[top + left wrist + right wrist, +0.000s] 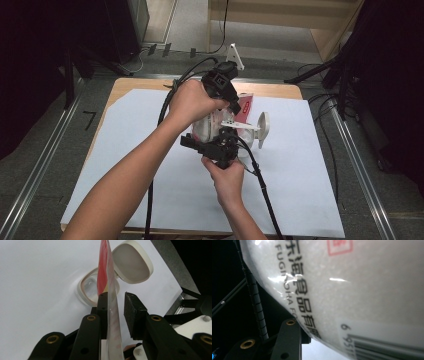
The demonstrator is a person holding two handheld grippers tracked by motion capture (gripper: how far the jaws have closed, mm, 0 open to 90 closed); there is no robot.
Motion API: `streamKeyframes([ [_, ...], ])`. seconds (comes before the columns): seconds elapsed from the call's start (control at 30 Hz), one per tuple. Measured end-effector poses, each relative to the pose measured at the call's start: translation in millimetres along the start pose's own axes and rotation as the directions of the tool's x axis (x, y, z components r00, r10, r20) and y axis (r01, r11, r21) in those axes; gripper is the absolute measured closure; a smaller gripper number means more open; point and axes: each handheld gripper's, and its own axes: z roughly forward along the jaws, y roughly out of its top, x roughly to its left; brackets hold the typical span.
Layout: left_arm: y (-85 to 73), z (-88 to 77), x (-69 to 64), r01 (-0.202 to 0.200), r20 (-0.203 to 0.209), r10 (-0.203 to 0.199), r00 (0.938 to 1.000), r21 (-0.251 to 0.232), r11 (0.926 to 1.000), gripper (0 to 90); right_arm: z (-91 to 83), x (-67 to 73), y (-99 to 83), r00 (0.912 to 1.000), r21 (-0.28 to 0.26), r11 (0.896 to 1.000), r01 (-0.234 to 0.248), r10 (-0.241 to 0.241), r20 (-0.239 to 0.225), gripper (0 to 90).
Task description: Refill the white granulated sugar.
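High view: a clear bag of white granules hangs above an open white container; the left gripper stands spread astride its red top edge, freeing it; the right gripper clamps its bulging body, probably to pour.

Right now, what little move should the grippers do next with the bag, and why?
Probably tip the bag further toward the open container. The left gripper has the bag's thin top edge between its jaws with a gap on one side, the right gripper is at its full lower part, and the lid is flipped back.
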Motion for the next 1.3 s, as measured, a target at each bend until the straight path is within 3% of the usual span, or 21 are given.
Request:
streamKeyframes([
  [0.27, 1.9, 1.3, 0.0, 0.010, -0.022, -0.010, 0.9997, 0.003, 0.9999, 78.9, 1.1, -1.6, 0.1, 1.0000, -0.005, 1.000, 0.001, -0.001, -0.008, 63.9],
  [0.37, 4.8, 2.8, -2.1, 0.008, -0.050, -0.007, 0.9987, 0.015, 0.9999, 83.8, 1.4, -1.8, 0.6, 1.0000, -0.017, 1.000, -0.002, 0.002, -0.008, 63.6],
  [0.47, 9.3, 3.4, -3.9, 0.003, -0.046, -0.001, 0.9990, 0.042, 0.9991, 86.7, 1.7, -2.2, 2.3, 1.0000, -0.003, 1.000, 0.004, -0.004, -0.005, 60.0],
  [0.6, 13.6, 7.4, -8.8, 0.005, -0.044, -0.003, 0.9990, 0.053, 0.9986, 87.9, 1.2, 1.8, 2.3, 0.9959, 0.015, 0.998, 0.054, -0.055, 0.073, 62.7],
  [0.7, 17.1, 9.6, -10.2, -0.004, -0.038, 0.006, 0.9993, 0.067, 0.9978, 87.8, 0.3, 1.8, 2.5, 0.9930, 0.019, 0.997, 0.071, -0.072, 0.094, 63.4],
  [0.83, 21.6, 11.6, -13.4, -0.051, -0.053, 0.056, 0.9970, 0.088, 0.9948, 87.7, -1.2, 1.0, 4.2, 0.9940, 0.014, 0.998, 0.063, -0.064, 0.089, 64.2],
  [0.93, 25.0, 12.3, -15.5, -0.060, -0.055, 0.067, 0.9963, 0.111, 0.9920, 87.8, -1.9, 0.9, 5.6, 0.9940, 0.020, 0.997, 0.068, -0.069, 0.085, 64.8],
  [1.3, 38.6, 15.0, -21.8, -0.053, -0.090, 0.069, 0.9935, 0.176, 0.9831, 87.3, -5.2, 1.5, 11.0, 0.9970, 0.000, 0.999, 0.054, -0.054, 0.056, 64.4],
])
